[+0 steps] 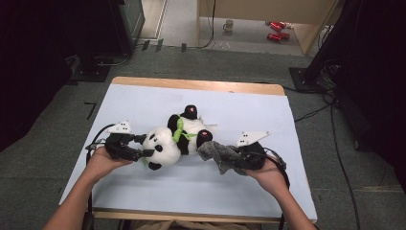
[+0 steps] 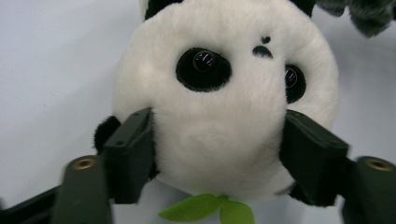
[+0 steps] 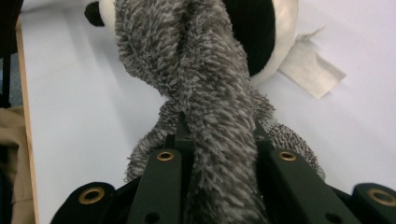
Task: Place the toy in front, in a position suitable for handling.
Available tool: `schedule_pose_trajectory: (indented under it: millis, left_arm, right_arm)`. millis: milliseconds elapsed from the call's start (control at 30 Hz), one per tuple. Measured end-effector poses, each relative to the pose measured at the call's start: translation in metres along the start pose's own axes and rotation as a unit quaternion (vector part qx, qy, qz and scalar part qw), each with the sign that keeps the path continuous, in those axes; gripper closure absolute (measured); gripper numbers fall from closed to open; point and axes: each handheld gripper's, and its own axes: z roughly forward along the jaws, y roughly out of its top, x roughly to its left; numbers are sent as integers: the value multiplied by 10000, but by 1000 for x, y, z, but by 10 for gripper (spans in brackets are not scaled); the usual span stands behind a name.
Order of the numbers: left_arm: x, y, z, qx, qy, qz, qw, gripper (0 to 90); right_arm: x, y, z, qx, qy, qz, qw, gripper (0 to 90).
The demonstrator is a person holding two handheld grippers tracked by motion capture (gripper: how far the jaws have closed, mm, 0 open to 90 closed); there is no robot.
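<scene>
The panda plush (image 1: 178,136) is lying on its back near the middle of the desk (image 1: 143,96), long axis running diagonally: head toward the near-left corner, feet toward the far-right corner. The head (image 2: 224,102) sits directly in front of the left tongs (image 1: 142,146), w/ one black pad each side of its lower part. In the left gripper view the pads are seen at or against the fur; a firm squeeze can't be confirmed, so they're read as spread around the head, not clenched.

A grey fuzzy cloth (image 1: 221,157) is gripped by the right tongs (image 1: 239,160); in the right gripper view it is pinched tight between the jaws and trails forward until it reaches the panda's black leg (image 3: 250,32). The cloth lies at the plush's near-right side, approx. by the lower foot (image 1: 205,136).

Key relation: cloth & right tongs are on the leg end, left tongs on the head end, so the plush is bracketed along its axis. The leg end is nearest the right hand (image 1: 270,177); any wiping or wrapping w/ the cloth is judged to fall to that side, the head being steadied from the left.
</scene>
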Motion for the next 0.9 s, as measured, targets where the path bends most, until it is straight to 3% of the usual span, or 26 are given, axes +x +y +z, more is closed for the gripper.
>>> schedule_pose_trajectory:
  millis: [133, 267, 300, 433, 567, 633, 767, 900]
  left_arm:
    - [3, 1, 1, -13, -43, -14, 10000, 583]
    - [1, 8, 0, -54, -84, 84, 9999, 690]
    - [-1, 10, -1, -86, -52, 207, 9997, 703]
    - [-9, 23, -1, -302, -198, 337, 9988, 758]
    - [-13, 38, 2, -585, -468, 455, 9962, 796]
    - [-16, 40, 8, -517, -578, 532, 9956, 800]
    - [-20, 43, 18, -702, -809, 659, 9921, 806]
    - [-16, 38, 31, -347, -745, 857, 9929, 790]
  right_arm:
    - [2, 8, -5, -157, 22, -56, 9999, 749]
    - [4, 18, -13, -312, 4, -95, 9995, 749]
    - [4, 20, -15, -359, -2, -106, 9993, 748]
    - [1, 28, -25, -538, -63, -85, 9985, 749]
    - [-2, 36, -33, -636, -132, -59, 9979, 749]
    - [-3, 38, -34, -658, -155, -67, 9977, 749]
    - [-6, 47, -34, -765, -162, -26, 9969, 749]
    - [-7, 62, -24, -823, -78, -11, 9966, 749]
